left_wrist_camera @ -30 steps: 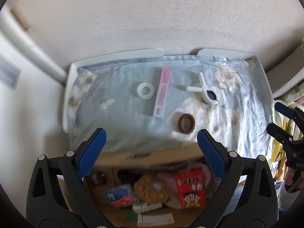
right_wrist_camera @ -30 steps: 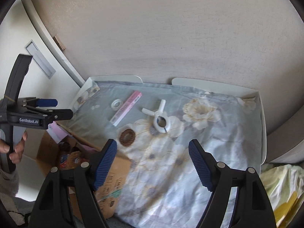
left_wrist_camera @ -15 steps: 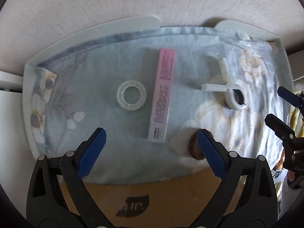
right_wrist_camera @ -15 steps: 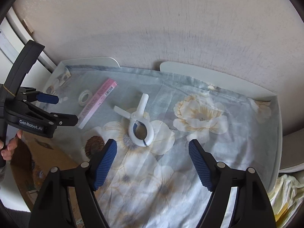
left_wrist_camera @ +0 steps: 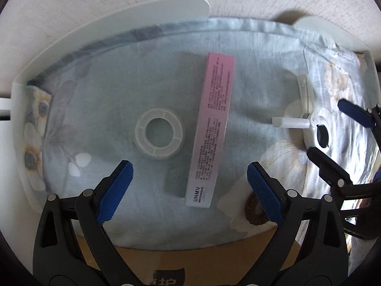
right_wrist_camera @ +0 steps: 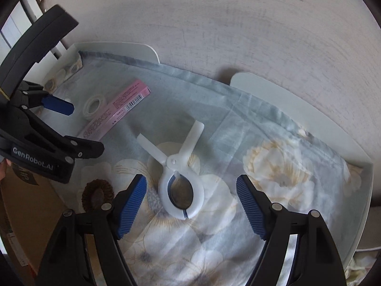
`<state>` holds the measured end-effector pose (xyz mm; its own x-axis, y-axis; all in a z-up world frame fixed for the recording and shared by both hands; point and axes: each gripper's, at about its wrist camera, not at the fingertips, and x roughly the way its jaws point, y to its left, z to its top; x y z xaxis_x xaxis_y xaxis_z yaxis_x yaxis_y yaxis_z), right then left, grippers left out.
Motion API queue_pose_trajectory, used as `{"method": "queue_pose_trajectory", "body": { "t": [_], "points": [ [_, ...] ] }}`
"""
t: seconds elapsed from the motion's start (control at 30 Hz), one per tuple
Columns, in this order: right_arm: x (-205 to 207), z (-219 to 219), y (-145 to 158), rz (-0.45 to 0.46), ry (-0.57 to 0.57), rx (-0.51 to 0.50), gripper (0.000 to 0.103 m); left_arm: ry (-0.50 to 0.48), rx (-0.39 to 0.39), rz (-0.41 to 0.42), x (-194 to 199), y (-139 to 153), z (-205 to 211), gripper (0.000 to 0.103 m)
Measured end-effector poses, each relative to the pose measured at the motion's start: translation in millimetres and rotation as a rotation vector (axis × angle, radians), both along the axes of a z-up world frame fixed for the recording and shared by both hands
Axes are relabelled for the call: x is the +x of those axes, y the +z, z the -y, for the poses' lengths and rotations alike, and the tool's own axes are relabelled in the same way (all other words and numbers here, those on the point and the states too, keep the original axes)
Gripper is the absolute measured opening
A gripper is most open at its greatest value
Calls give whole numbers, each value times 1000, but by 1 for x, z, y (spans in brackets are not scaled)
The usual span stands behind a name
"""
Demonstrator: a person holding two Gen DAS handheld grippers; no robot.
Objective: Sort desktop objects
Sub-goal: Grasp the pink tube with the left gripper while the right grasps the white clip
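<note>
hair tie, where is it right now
In the left wrist view the brown hair tie lies on the flowered cloth near its front edge, just right of the pink box.

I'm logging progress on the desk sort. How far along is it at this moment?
Nothing looks sorted yet. The pink box, tape roll, white clip and brown hair tie all lie on the floral cloth. Neither tool holds anything: the left tool is open above the pink box and tape roll, and the right tool is open over the clip. All four items are left.
</note>
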<state>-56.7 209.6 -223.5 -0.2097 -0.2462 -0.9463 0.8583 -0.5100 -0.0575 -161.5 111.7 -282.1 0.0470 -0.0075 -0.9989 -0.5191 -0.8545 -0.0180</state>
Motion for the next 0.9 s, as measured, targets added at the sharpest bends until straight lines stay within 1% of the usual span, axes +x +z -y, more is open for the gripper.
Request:
{"method": "queue_pose_trajectory", "body": {
  "t": [0.07,0.1,0.13,0.2,0.23,0.3,0.43,0.47,0.5,0.53,0.63,0.67,0.7,0.77,0.9],
  "points": [
    [0,4,-2,-23,22,21,72,-3,-4,7,1,-3,-1,97],
    [-1,5,-3,-26,30,25,68,-2,-4,6,1,-3,-1,97],
    [-1,6,-3,-26,37,30,66,1,-3,7,1,-3,0,97],
    [-3,6,-5,-18,49,37,56,10,3,18,1,-4,1,96],
    [-3,6,-6,-11,54,39,54,13,5,29,1,-5,2,95],
    [-4,6,-8,-1,61,43,45,14,-2,45,2,-8,3,91],
    [-4,7,-7,-16,71,51,39,-2,-13,36,5,-6,1,87],
    [-5,7,-7,-17,71,51,39,-2,-15,30,5,-5,0,83],
    [-6,6,-6,-16,69,51,39,-2,-14,18,5,-4,0,76],
    [-7,5,-6,-15,68,49,39,-2,-14,1,4,-2,0,72],
    [-9,3,-4,-16,66,47,39,10,-3,-26,-1,4,2,55],
    [-10,3,-3,-20,63,47,39,14,3,-28,-2,6,2,44],
    [-11,2,-3,-21,58,48,39,17,9,-34,-3,8,3,28],
    [-13,0,-1,-21,49,46,39,20,23,-30,-5,10,5,22],
    [-18,-4,4,-22,31,42,39,22,46,-41,-3,16,10,21]
  ]
}}
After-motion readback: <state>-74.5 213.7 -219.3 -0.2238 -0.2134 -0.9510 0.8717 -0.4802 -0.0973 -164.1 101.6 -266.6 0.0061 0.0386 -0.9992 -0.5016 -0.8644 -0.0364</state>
